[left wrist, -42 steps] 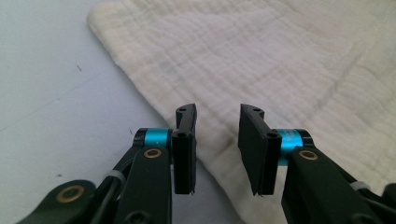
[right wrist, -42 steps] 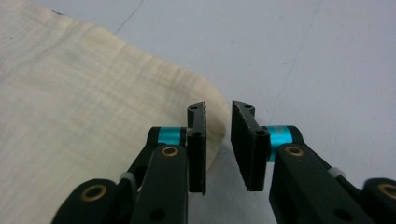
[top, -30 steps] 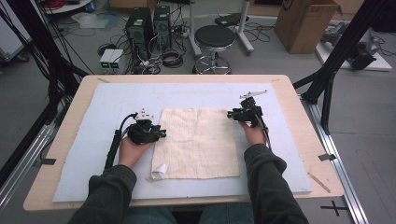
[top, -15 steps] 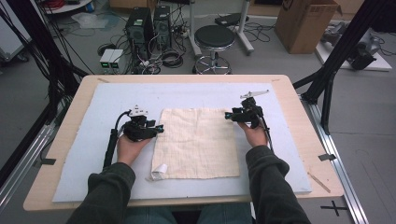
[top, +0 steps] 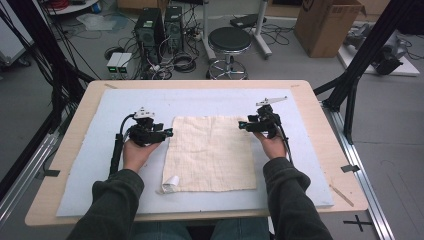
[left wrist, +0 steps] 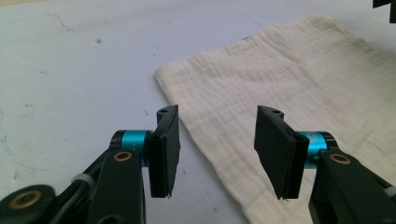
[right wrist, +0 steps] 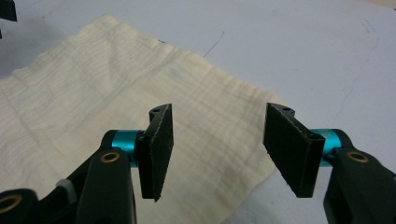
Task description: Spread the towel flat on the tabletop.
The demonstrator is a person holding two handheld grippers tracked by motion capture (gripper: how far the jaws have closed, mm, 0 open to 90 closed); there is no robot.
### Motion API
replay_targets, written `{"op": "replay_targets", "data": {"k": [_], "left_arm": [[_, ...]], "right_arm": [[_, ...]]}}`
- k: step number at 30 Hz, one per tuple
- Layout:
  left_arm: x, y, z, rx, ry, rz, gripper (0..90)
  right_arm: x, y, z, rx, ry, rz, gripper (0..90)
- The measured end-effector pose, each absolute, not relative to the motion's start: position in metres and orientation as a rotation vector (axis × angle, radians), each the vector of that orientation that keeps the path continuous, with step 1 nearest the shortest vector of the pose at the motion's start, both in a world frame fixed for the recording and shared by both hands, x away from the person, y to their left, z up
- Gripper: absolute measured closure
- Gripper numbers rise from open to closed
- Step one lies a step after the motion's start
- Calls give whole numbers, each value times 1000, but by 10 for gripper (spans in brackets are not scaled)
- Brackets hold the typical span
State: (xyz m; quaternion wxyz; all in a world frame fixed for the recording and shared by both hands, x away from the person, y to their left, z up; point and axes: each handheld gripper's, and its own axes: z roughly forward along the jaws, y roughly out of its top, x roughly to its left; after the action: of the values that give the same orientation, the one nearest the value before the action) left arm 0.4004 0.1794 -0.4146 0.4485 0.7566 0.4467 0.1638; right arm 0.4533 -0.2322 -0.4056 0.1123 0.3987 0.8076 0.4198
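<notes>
The counter fills the middle of the high view, a wooden top under a pale blue-grey mat, with cables, computer boxes and a stool on the floor beyond it at the top of the frame. In the centre of the mat lies the cream cloth, spread flat and roughly square, except for its lower-left corner, which is curled over on itself. The person's forearms come up from the bottom edge, one to each side of the cloth. The left gripper sits at the cloth's upper-left edge and the right gripper at its upper-right edge, both pointing inward. Their fingers have just been opening and now stand moderately wide, with nothing pinched. In the left gripper view the cloth's edge runs under the gap between the fingers, and in the right gripper view the cloth's corner lies below the fingers in the same way. The fabric looks thin and limp, so I'd judge the risk from here to be a poor pick-up. If the fingers close too high they may catch air, and if they close unevenly one side could lift first and drag the sheet askew. The curled corner could fold further under if the cloth is pulled toward the bottom of the frame.
</notes>
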Motion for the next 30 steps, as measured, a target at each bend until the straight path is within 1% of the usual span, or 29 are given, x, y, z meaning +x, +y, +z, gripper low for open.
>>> {"op": "replay_targets", "data": {"k": [5,7,8,13,16,19,30], "left_arm": [[400,179,-413,1881,1112,407,505],[401,179,-412,1902,1122,380,502],[403,178,-410,1918,1118,374,484],[407,173,-403,1933,1103,387,479],[407,174,-401,1908,1106,397,480],[408,173,-403,1926,1110,395,479],[408,174,-403,1914,1103,395,477]], "right_arm": [[450,-230,-404,1154,2387,1214,410],[449,-230,-403,1156,2387,1208,410],[449,-232,-403,1167,2377,1193,408],[448,-233,-403,1162,2379,1186,405],[448,-236,-403,1172,2375,1190,401],[448,-236,-403,1179,2382,1183,399],[447,-230,-405,1163,2401,1170,390]]}}
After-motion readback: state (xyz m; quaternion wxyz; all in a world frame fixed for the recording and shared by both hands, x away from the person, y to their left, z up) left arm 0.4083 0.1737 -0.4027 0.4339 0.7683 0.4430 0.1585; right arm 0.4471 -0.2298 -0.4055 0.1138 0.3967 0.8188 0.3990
